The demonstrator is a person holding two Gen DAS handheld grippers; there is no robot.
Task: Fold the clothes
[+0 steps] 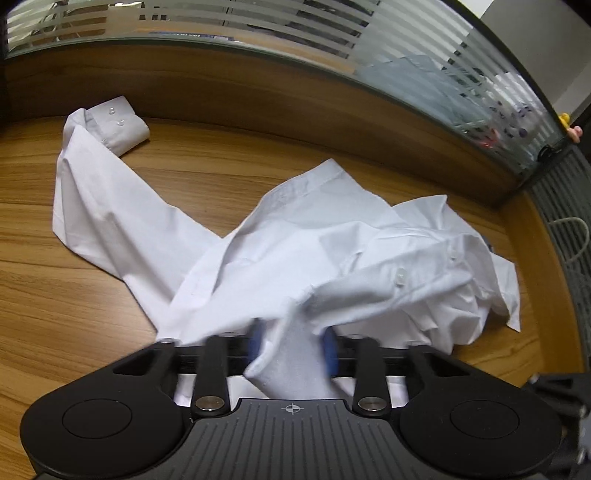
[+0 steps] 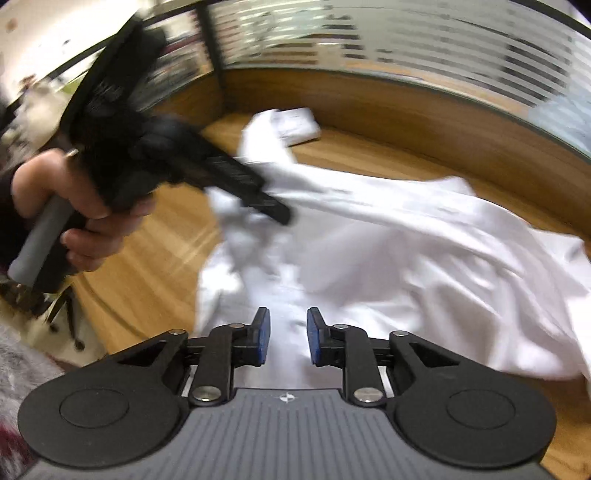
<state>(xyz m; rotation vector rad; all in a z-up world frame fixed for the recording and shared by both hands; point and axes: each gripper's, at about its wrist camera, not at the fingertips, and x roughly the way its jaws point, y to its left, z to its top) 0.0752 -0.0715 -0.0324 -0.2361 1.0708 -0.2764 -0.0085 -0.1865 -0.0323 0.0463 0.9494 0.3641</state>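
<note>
White dress shirt (image 1: 332, 251) lies crumpled on wooden desk (image 1: 74, 295), buttoned cuff (image 1: 118, 125) stretched toward frosted striped glass partition (image 1: 332, 33). Left gripper (image 1: 293, 345) seemingly clamps fabric fold, view blurred. Right gripper (image 2: 288, 341) jaws apart, empty, over shirt.

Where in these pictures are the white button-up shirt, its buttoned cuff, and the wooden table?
White button-up shirt (image 1: 303, 236): left wrist view, crumpled body fabric.
Buttoned cuff (image 1: 118, 127): left wrist view, the sleeve's far end by two buttons.
Wooden table (image 1: 74, 295): left wrist view, bare top left of the shirt.
</note>
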